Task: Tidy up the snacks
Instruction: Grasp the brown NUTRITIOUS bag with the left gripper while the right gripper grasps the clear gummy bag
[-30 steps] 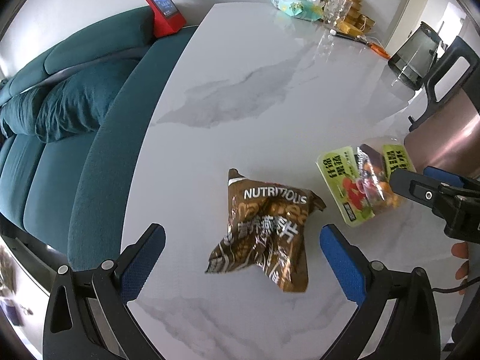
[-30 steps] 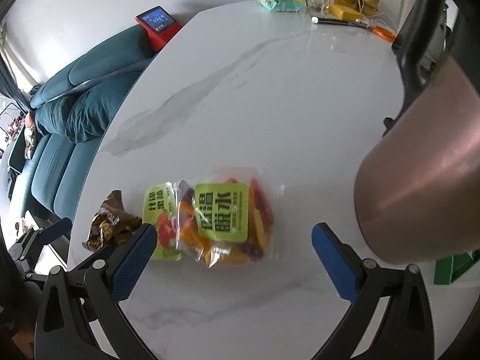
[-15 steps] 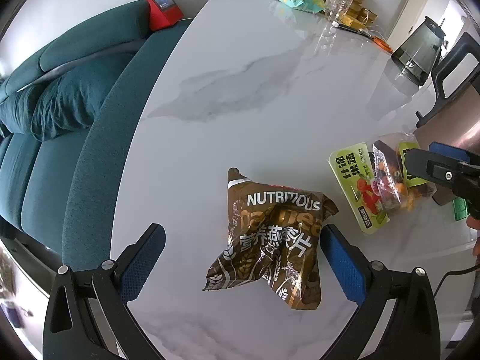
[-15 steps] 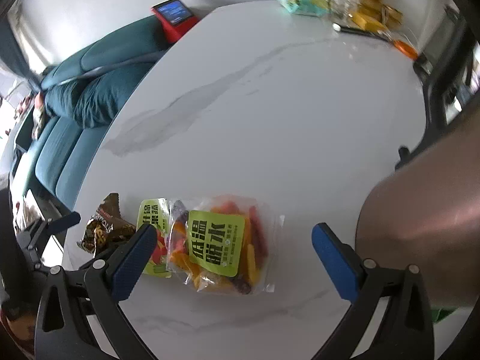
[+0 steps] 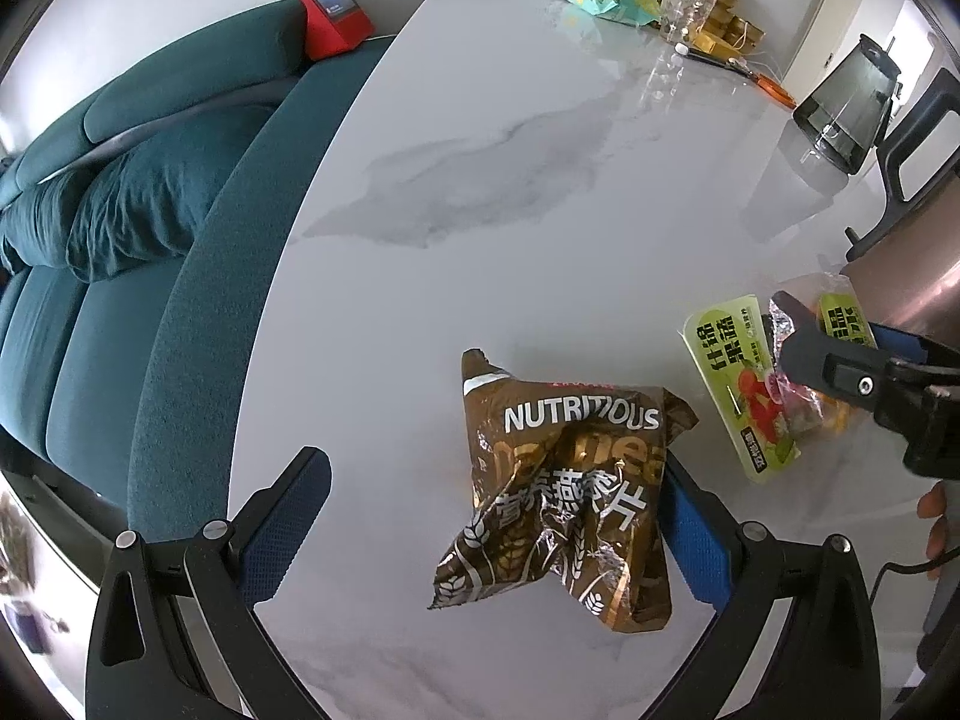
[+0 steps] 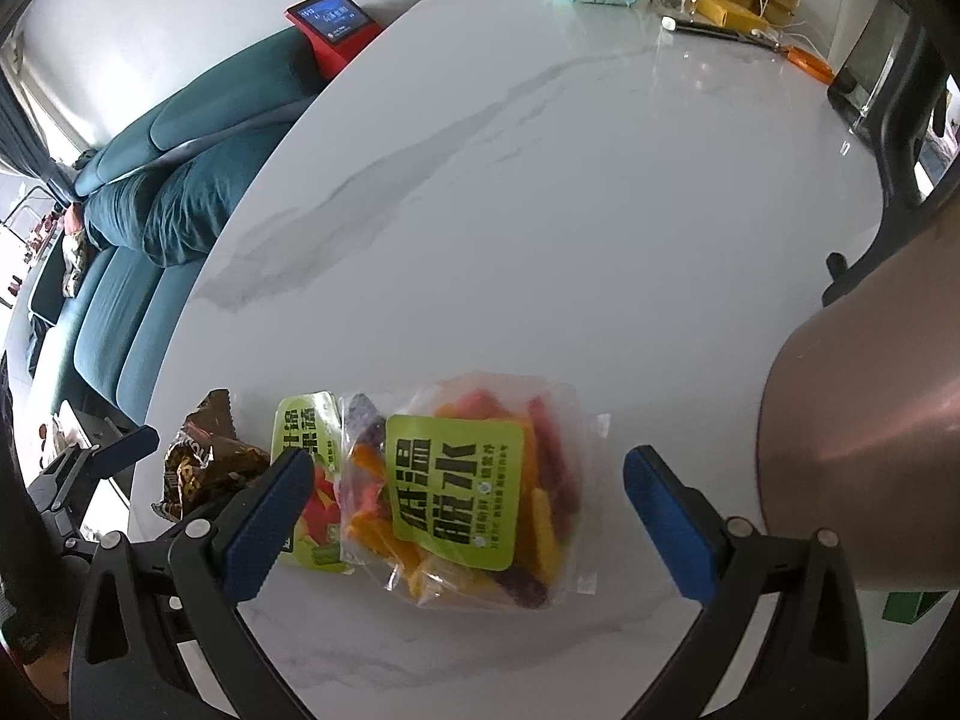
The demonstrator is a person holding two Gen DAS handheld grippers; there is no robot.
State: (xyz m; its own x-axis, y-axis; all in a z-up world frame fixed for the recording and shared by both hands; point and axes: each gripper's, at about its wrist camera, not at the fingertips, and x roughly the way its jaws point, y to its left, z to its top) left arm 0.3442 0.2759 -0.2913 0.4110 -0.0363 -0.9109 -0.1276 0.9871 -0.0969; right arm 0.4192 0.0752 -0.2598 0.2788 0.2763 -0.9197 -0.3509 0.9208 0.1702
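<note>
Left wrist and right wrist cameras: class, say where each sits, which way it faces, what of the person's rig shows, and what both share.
Left wrist: on the left claw, facing along its open fingers at the brown oat bag; the right claw shows at right.
Right wrist: on the right claw, open over the clear veggie-crisp bag; left claw at left.
Shared: both bags, marble table, red clock.

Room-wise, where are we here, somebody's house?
Most likely a home living or dining room. A teal sofa stands along a white marble-look table, with a dark kettle and a brown snack bag on the table.
</note>
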